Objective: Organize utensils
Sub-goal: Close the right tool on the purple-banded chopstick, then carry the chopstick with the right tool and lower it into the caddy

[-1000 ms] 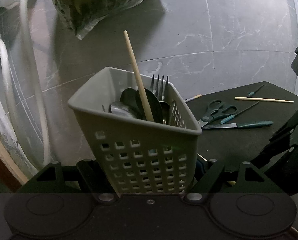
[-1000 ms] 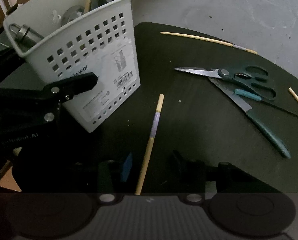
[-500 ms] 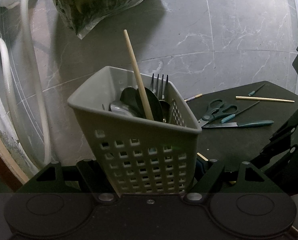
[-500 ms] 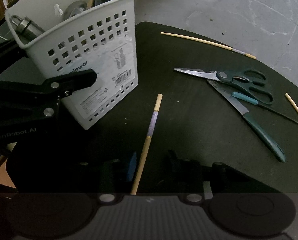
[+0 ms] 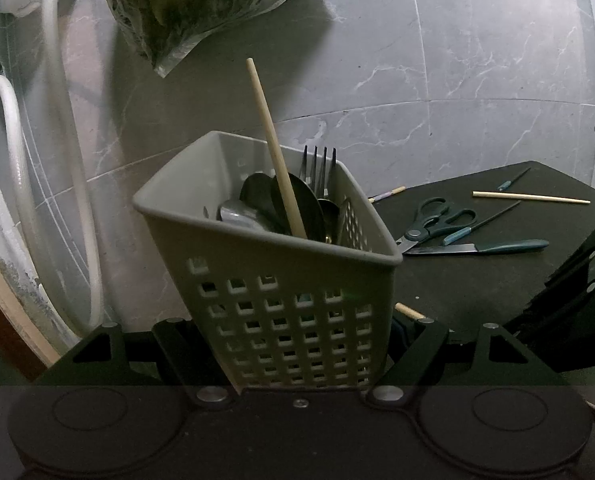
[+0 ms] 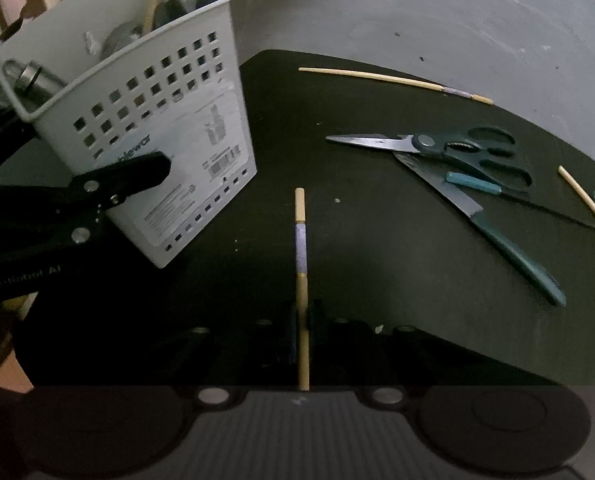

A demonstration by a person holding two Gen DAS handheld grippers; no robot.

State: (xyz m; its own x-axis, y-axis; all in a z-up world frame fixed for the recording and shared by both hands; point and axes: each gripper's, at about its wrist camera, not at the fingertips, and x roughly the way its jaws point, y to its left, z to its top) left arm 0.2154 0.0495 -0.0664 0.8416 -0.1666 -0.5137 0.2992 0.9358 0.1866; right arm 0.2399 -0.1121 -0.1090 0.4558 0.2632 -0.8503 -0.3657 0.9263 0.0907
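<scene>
A: Right gripper (image 6: 302, 322) has just been closing, and now its jaws are pinched on the chopstick (image 6: 301, 248); the stick runs straight up the middle of the right wrist view, purple band clear of the pads, tip pointing away over the dark mat (image 6: 377, 272)

B: And the left gripper (image 5: 305, 344)?

A: Clamped on the white caddy (image 5: 293, 304), one finger on each side of the lower wall; the caddy leans, tilted off its base, already loaded with a fork (image 5: 319, 168), dark spoons (image 5: 293, 200) and one upright chopstick (image 5: 273, 152)

B: So what's left to the right of the caddy?

A: Scissors (image 6: 437, 146), a green-handled knife (image 6: 493, 216) lying against them with a thin green-handled tool across both, a second chopstick (image 6: 393, 80) beyond the scissors, and another stick (image 6: 589, 204) past them at the mat's edge; plenty undone

B: Where could this slip?

A: The grip sits low on the stick, near one end; I'd judge the long free end may swing or pivot between the pads on the lift; a thin round stick rolls easily

B: And at the caddy?

A: The opening is crowded; the tip could strike the rim or the fork tines and skid out; because the caddy is tilted and only held by its walls, a hard poke might shove it in the left grip or tip the cutlery

B: The mat's edge?

A: A dropped stick near the caddy could roll off onto the grey floor (image 6: 457, 20)
</scene>
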